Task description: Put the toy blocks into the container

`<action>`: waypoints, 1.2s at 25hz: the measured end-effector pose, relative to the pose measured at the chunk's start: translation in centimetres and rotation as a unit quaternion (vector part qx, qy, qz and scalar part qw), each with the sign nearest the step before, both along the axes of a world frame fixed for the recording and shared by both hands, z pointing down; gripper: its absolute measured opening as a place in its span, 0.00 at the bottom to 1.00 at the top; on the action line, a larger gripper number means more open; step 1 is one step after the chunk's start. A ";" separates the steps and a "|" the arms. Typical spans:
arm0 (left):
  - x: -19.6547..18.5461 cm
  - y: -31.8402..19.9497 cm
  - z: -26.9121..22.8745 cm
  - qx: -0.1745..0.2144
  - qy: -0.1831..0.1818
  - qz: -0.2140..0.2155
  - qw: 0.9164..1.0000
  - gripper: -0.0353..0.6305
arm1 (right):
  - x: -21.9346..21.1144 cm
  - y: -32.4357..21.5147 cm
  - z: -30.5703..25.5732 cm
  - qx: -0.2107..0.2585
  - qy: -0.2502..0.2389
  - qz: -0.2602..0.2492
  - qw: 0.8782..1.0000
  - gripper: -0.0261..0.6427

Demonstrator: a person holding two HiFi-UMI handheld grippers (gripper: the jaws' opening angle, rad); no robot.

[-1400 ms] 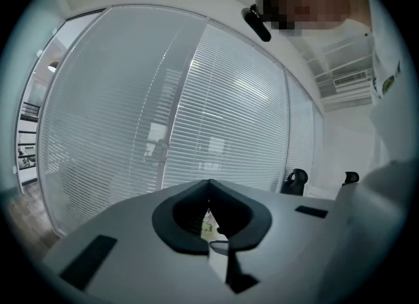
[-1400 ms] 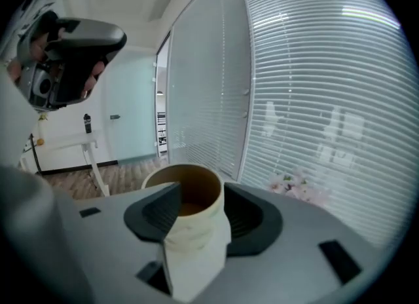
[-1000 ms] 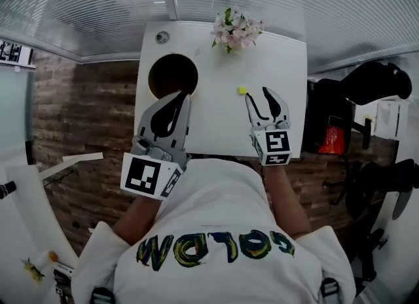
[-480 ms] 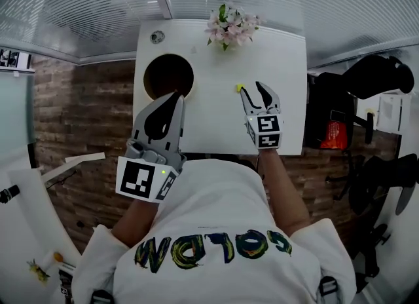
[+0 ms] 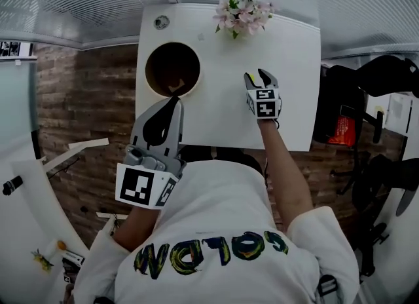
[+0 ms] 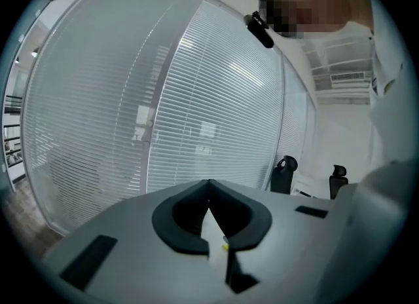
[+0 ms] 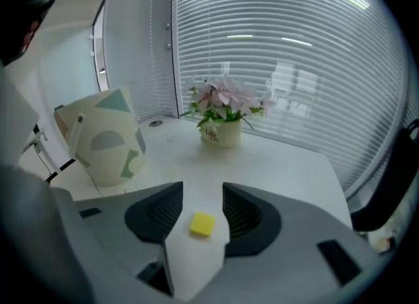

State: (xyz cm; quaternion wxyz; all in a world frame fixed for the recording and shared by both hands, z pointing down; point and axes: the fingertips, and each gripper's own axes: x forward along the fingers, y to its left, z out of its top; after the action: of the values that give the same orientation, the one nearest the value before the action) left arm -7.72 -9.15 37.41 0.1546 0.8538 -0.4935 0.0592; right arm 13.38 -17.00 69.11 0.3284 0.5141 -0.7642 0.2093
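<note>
A small yellow block (image 7: 203, 224) lies flat on the white table (image 5: 222, 119), between the open jaws of my right gripper (image 7: 201, 212). In the head view my right gripper (image 5: 259, 76) covers the block. The container (image 5: 172, 68) is a round cream tub with a dark inside, standing at the table's left; in the right gripper view the container (image 7: 108, 142) shows green and grey shapes. My left gripper (image 5: 174, 101) hovers shut near the tub's near rim, over the table's front edge. In its own view the left gripper (image 6: 209, 194) is tilted up at window blinds, empty.
A pot of pink flowers (image 5: 242, 16) stands at the table's far edge, also seen as the flower pot (image 7: 222, 132). A small round cap (image 5: 161, 22) sits at the far left corner. Black chairs (image 5: 376, 80) stand to the right of the table.
My right gripper has moved forward over the table and now straddles the yellow block. The left gripper stays shut and has hardly moved.
</note>
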 end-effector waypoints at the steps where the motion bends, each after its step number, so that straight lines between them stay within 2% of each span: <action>1: 0.0 0.0 0.3 -0.004 -0.001 0.000 1.000 0.06 | 0.2 -0.1 0.9 -0.009 0.000 0.003 1.000 0.33; 11: -1.0 -0.5 2.4 -0.029 -0.008 -0.009 1.000 0.06 | 0.4 0.7 6.6 -0.067 0.006 0.020 0.998 0.33; 20: -1.0 -0.1 2.1 -0.025 -0.005 -0.007 1.000 0.06 | 0.4 1.2 6.8 -0.075 -0.007 0.024 0.997 0.26; 24: -1.2 0.1 0.9 -0.009 -0.003 -0.009 1.000 0.06 | 0.7 1.0 4.9 -0.054 -0.003 0.029 0.998 0.26; 30: -0.8 0.3 -0.4 0.015 0.009 -0.008 1.000 0.06 | 1.4 -1.4 -2.7 0.025 0.004 0.031 0.999 0.26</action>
State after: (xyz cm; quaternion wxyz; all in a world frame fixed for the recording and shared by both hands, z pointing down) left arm -8.55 -8.82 37.00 0.1465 0.8527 -0.4995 0.0433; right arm 14.79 -18.40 66.46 0.3115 0.5463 -0.7519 0.1979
